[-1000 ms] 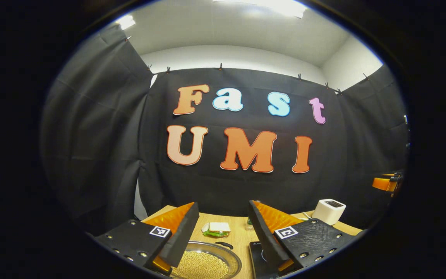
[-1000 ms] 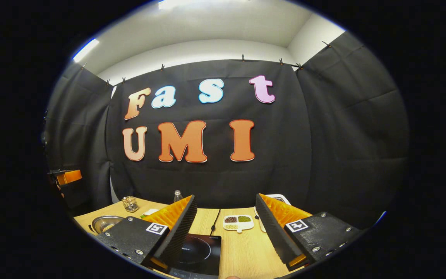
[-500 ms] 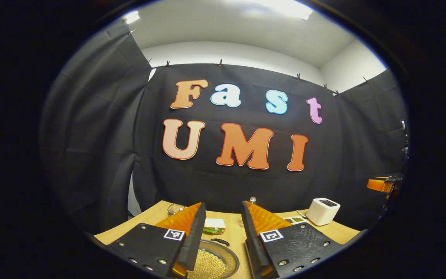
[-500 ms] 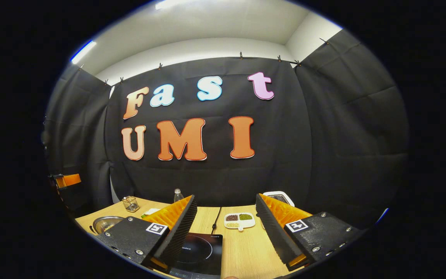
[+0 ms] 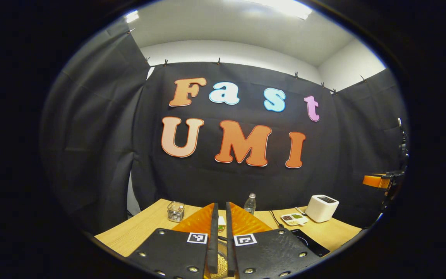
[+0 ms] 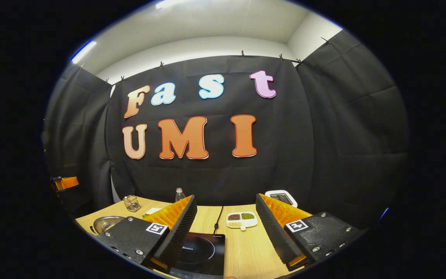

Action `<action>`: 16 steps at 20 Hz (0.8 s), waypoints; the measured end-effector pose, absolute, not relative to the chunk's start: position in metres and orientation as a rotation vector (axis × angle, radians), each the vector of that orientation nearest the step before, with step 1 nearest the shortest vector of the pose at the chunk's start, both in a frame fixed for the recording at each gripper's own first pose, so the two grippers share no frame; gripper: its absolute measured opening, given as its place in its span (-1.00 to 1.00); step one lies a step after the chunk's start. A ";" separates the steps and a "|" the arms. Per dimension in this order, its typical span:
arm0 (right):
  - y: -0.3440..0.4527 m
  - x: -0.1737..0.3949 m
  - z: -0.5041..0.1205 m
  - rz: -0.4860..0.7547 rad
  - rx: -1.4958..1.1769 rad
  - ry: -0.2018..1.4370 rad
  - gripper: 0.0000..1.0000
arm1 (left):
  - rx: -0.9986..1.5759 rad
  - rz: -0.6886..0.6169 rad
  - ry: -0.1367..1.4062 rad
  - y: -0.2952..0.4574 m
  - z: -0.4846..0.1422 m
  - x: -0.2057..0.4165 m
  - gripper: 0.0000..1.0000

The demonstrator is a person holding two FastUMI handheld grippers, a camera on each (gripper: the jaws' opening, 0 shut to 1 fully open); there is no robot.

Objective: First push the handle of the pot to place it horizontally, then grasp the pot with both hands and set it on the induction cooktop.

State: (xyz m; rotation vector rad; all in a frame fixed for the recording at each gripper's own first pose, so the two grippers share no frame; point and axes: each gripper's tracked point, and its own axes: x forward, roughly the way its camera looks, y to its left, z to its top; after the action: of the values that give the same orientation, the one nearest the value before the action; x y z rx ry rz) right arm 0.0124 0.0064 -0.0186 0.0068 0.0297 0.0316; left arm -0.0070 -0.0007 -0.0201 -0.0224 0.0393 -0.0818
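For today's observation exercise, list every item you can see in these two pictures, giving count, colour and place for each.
table: one, light wood, under everything.
induction cooktop: one, black, near table edge, ahead of the right tool.
pot: one, silver metal, at the table's left in the right gripper view; contents hard to tell.
sectioned dish: one, white with brown and green fillings, behind the cooktop.
bottle: one, clear, near the back wall.
wire basket: one, metal, back left of the table.
white box appliance: one, white, right of the table in the left gripper view.
cable: one, black, running back from the cooktop.
left tool: one, fingers nearly together.
right tool: one, fingers wide apart.
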 end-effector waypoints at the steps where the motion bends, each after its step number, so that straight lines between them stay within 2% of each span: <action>1: 0.008 0.012 -0.019 0.033 0.009 0.030 1.00 | -0.025 -0.082 0.051 0.001 -0.027 -0.009 -0.80; 2: 0.010 0.013 -0.019 0.035 0.011 0.029 0.91 | -0.020 -0.073 0.058 0.006 -0.029 -0.009 -0.85; 3: 0.012 0.013 -0.019 0.037 0.013 0.026 0.91 | -0.014 -0.056 0.066 0.013 -0.033 -0.010 -0.84; 4: 0.013 0.015 -0.019 0.038 0.017 0.023 0.91 | -0.007 -0.048 0.071 0.018 -0.036 -0.013 -0.95; 8: 0.020 0.017 -0.020 0.040 0.029 0.015 0.91 | 0.024 -0.023 0.100 0.034 -0.053 -0.023 -0.95; 9: 0.022 0.017 -0.019 0.042 0.031 0.015 1.00 | 0.032 -0.017 0.110 0.037 -0.058 -0.027 -0.95; 11: 0.027 0.020 -0.021 0.048 0.033 0.016 1.00 | 0.048 -0.006 0.142 0.045 -0.073 -0.033 -0.95; 12: 0.029 0.022 -0.023 0.050 0.034 0.019 0.91 | 0.061 0.002 0.162 0.051 -0.083 -0.035 -0.95; 15: 0.037 0.025 -0.027 0.055 0.036 0.024 0.91 | 0.075 0.016 0.235 0.064 -0.112 -0.047 -0.95; 16: 0.040 0.028 -0.028 0.058 0.038 0.024 1.00 | 0.071 0.020 0.258 0.068 -0.121 -0.051 -0.95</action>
State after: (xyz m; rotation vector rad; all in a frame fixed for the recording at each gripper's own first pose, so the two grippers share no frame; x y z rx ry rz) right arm 0.0278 0.0402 -0.0277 0.0377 0.0240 0.0577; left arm -0.0506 0.0679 -0.1215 0.0713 0.2578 0.0201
